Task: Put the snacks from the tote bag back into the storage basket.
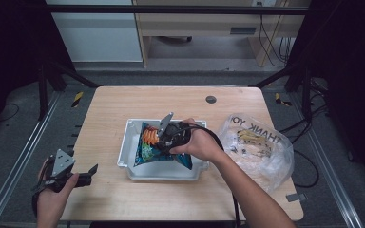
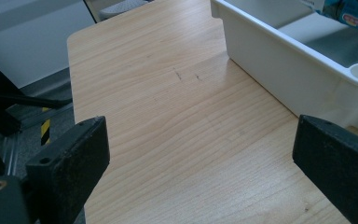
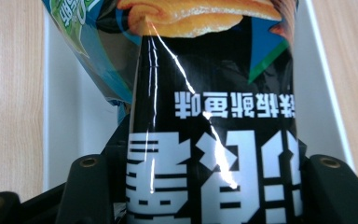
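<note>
Right gripper (image 1: 164, 137) is clamped on a snack bag (image 1: 159, 147), its jaws pressing both sides of the pack over the white tray (image 1: 129, 164) in the middle of the table (image 1: 109, 102). In the right gripper view the bag (image 3: 214, 140) is glossy black with big white block characters, seen upside down, a creased sheen across them, orange chips printed at its far end and blue-green panels along the edge. From above it lies slanted in the tray, blue and orange showing. Left gripper (image 1: 83, 178) rests at the table's near-left edge, jaws wide apart with nothing between them. A clear plastic bag (image 1: 259, 145) lies right of the tray.
</note>
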Motion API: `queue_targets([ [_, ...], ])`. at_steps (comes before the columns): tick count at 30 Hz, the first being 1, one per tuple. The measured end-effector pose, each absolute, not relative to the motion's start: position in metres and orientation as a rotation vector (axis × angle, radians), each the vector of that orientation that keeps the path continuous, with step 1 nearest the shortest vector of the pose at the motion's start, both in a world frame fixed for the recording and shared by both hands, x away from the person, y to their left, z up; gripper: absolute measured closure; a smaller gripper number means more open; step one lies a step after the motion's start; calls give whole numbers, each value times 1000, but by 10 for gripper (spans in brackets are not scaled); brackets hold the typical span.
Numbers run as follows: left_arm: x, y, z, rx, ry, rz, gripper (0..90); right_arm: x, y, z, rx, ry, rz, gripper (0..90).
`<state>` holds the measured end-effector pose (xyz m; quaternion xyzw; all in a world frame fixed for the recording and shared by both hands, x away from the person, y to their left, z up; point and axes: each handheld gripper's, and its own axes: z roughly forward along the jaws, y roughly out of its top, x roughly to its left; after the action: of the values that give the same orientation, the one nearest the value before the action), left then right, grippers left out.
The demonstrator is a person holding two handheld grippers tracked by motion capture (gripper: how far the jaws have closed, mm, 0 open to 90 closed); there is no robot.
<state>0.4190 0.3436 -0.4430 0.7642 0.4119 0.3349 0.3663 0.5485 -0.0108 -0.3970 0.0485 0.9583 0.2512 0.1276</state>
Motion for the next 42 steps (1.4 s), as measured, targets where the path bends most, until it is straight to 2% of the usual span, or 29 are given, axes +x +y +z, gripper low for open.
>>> queue_targets([
  [12, 419, 344, -443, 1966, 1060, 864, 34, 560, -8, -412, 148, 2822, 694, 416],
  [42, 420, 344, -444, 1971, 1061, 856, 34, 568, -12, -421, 166, 2839, 638, 413],
])
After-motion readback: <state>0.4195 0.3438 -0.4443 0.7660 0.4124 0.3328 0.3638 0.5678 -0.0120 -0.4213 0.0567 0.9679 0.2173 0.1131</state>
